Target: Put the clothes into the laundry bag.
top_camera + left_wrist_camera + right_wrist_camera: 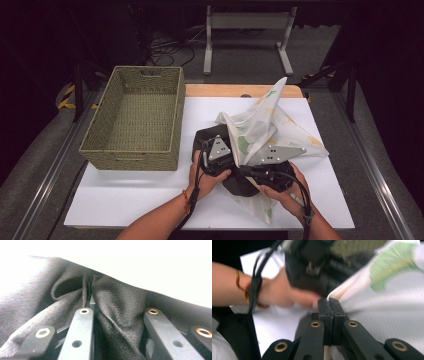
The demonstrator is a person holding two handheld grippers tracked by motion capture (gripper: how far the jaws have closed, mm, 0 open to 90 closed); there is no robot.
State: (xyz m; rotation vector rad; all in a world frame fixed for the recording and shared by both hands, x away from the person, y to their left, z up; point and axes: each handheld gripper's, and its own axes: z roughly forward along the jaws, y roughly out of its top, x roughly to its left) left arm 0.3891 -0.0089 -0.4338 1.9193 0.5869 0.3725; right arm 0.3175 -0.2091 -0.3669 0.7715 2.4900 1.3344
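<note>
Two cloths sit bunched under our grippers near the front of the white table (125, 200). Our right gripper (329, 301) has its jaws pressed together on an edge of the pale leaf-print cloth (260, 127), which rises in a peak beyond it. Our left gripper (117, 312) has its jaws standing apart with a fold of the black cloth (117, 305) bulging between them; we cannot tell whether they press on it. Farther left stands the woven basket (135, 117).
</note>
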